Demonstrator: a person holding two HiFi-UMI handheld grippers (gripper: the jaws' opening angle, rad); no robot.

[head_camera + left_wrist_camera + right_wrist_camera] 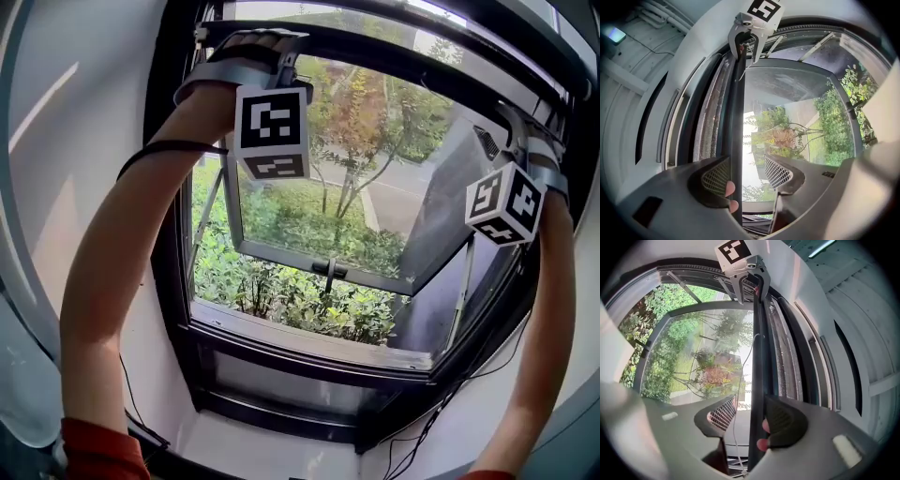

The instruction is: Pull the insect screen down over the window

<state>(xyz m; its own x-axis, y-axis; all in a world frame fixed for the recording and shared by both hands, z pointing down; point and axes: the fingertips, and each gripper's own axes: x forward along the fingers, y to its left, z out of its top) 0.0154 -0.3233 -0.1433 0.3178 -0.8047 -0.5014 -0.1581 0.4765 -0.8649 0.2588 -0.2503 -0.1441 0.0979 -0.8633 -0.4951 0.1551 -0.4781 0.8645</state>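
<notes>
The insect screen's dark pull bar [394, 52] runs across the top of the window. My left gripper [251, 45] reaches up to its left end, my right gripper [527, 131] to its right end. In the left gripper view the bar [736, 117] passes between the jaws of my left gripper [747, 173], lying against the left pad with daylight between it and the other pad. In the right gripper view the bar [758, 357] rests against the right pad of my right gripper [750, 416], with the other pad apart. A narrow strip of mesh [710, 122] shows behind the bar.
The glass sash [328, 216] is tilted outward, with its handle [330, 272] at the lower edge. Shrubs and a path lie outside. The sill [309, 342] runs below, and thin cables [431, 422] trail at lower right. A thin cord [745, 357] hangs by the bar.
</notes>
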